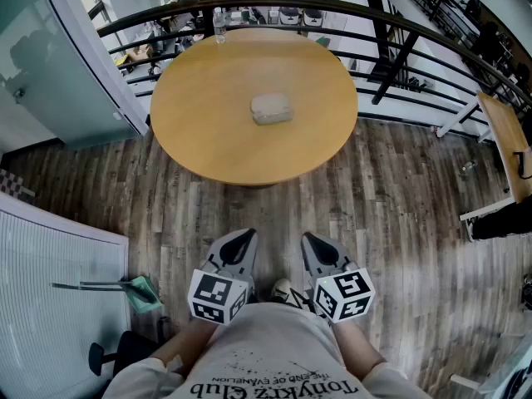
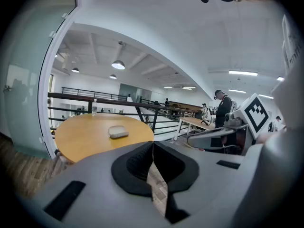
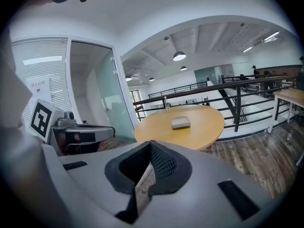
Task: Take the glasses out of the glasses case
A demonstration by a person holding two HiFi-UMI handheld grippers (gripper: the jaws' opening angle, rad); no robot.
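A grey, closed glasses case [image 1: 272, 108] lies near the middle of a round wooden table [image 1: 191, 115]. It also shows far ahead as the case [image 2: 118, 132] in the left gripper view and the case [image 3: 181, 122] in the right gripper view. Both grippers are held low near the person's waist, well short of the table. My left gripper [image 1: 242, 238] has its jaws together at the tips with nothing between them. My right gripper [image 1: 311, 240] is likewise shut and empty. No glasses are visible.
A clear bottle [image 1: 219, 25] stands at the table's far edge. A dark curved railing [image 1: 332, 11] runs behind the table. A glass partition [image 1: 50, 56] stands at left, a white slatted panel [image 1: 50, 298] at near left, another wooden table [image 1: 509, 140] at right. Wooden floor [image 1: 274, 206] lies between me and the table.
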